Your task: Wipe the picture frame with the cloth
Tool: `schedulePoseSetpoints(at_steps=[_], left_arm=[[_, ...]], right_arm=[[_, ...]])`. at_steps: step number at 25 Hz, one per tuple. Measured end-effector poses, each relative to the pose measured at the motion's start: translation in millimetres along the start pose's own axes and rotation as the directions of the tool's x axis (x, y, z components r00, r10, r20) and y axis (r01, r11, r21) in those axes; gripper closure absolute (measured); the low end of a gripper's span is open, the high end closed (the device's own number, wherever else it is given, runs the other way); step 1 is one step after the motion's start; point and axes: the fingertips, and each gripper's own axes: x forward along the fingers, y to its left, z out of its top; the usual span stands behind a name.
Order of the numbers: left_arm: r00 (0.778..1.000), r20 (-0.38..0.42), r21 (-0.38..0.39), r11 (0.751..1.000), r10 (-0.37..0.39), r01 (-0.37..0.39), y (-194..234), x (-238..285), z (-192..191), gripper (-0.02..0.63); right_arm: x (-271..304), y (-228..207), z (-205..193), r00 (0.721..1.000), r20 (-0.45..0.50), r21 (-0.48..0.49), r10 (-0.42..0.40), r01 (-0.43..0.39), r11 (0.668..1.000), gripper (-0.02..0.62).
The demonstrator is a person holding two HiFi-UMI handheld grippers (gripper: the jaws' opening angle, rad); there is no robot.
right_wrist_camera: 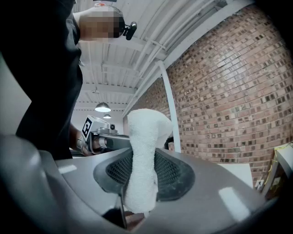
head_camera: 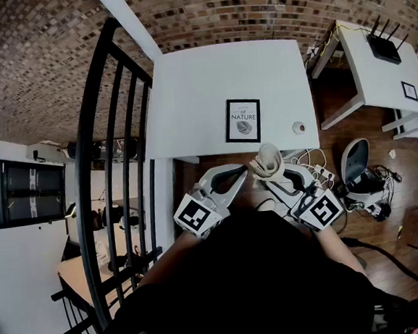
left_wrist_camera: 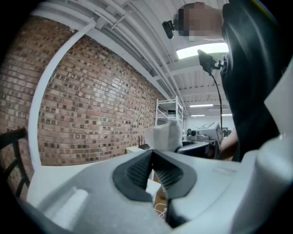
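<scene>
A black picture frame [head_camera: 243, 120] with a white print lies flat on the white table [head_camera: 188, 92], near its front edge. My right gripper [head_camera: 273, 168] is shut on a folded white cloth [head_camera: 267, 160], held just off the table's front edge below the frame. In the right gripper view the cloth [right_wrist_camera: 142, 155] stands up between the jaws. My left gripper [head_camera: 244, 170] is shut with nothing in it, its tip close beside the cloth. From the left gripper view the cloth [left_wrist_camera: 165, 135] shows just past the closed jaws.
A small round object [head_camera: 298, 127] lies on the table right of the frame. A black railing [head_camera: 108, 135] runs along the left. A second white table [head_camera: 378, 68] with a router [head_camera: 384, 45] stands at the right. Cables and a power strip [head_camera: 318, 171] lie on the wooden floor.
</scene>
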Motion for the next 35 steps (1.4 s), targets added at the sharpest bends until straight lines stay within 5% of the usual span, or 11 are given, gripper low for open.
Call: schedulePoseSetpoints(at_steps=[10,24,35], left_arm=[[0.999,0.000,-0.035,0.999,0.037,-0.037,29,17,12,0.604],[0.993,0.031,-0.022,0.993,-0.117,0.117,196,6,15,0.604],[0.993,0.028,-0.051,0.992,-0.113,0.114,266,20,-9,0.604]], right_arm=[[22,-34,0,1.000,0.006,-0.011,0.017,-0.017,1.000,0.463],[179,-102,-13,0.985,-0.104,0.046,-0.136,0.142,0.989,0.462],[224,-158,-32,0.956,-0.201,0.082,-0.212,0.232,0.969,0.461]])
